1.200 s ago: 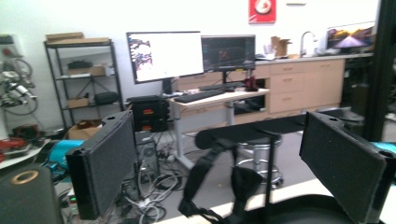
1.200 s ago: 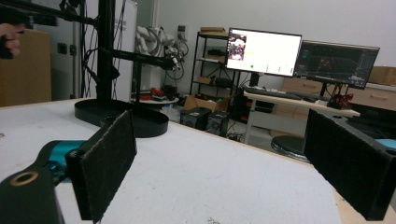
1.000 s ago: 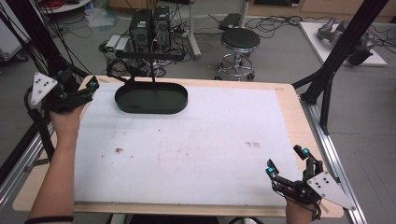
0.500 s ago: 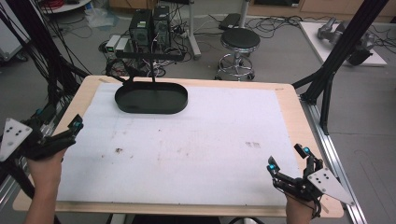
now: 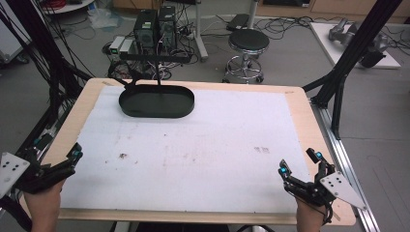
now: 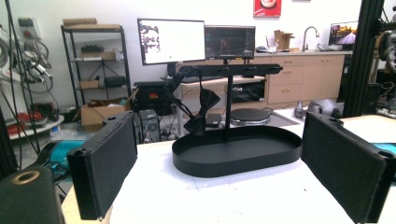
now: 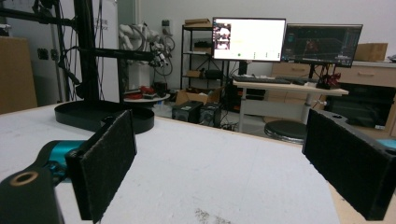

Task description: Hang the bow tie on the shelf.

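We are holding both grippers low at the near edge of the tabletop (image 5: 300, 104), well apart from the black oval tray (image 5: 156, 101) that is sitting toward the far left of the white mat. The left gripper (image 5: 58, 166) is hovering at the near left corner, well short of the tray, with its fingers (image 6: 103, 168) spread wide and nothing between them; the right gripper (image 5: 300, 166) is waiting at the near right corner, farther still from the tray, its fingers (image 7: 105, 161) likewise spread and empty. From the high view we are seeing the tray's outline: its long axis is running left to right, parallel to the far edge of the tabletop. The left gripper view is giving us what the high view is flattening: a post (image 6: 229, 105) is rising from the tray's back rim to a crossbar (image 6: 229, 70), and a black bow tie (image 6: 201, 112) is hanging from the bar's left part, above the tray's left end. In the right gripper view we are seeing the tray (image 7: 88, 116) far off to the left of the fingers.
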Available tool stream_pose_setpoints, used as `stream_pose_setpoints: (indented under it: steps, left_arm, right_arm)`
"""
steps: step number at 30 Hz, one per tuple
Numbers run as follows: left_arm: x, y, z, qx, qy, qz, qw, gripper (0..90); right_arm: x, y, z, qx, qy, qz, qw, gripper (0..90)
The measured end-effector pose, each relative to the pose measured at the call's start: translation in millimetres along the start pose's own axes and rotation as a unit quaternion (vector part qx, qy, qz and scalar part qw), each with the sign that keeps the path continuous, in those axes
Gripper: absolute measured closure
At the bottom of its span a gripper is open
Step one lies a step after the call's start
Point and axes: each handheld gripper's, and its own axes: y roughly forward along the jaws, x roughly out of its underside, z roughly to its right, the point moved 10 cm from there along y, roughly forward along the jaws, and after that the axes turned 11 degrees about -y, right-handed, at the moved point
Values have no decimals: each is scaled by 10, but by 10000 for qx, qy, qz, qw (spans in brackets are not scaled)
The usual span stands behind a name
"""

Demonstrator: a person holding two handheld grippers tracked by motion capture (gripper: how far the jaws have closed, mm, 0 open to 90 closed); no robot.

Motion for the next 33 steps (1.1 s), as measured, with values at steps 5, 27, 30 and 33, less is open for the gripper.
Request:
stream_pose_setpoints:
  steps: [5,27,30,33]
  left_arm:
    - [187,-8,-35,-21,64,-66,10000,116]
    - [294,-22,-123,-40,-131,-131,9998,116]
    - [298,-19,-124,-29,-149,-142,9998,116]
    - [297,-19,-122,-7,-160,-143,9998,116]
  right_arm:
    - [70,8,-19,-55,14,-36,10000,91]
    - [82,-7,-53,-81,41,40,10000,90]
    - [75,-18,-50,-66,30,48,10000,90]
    - [69,-23,-45,-53,33,59,10000,90]
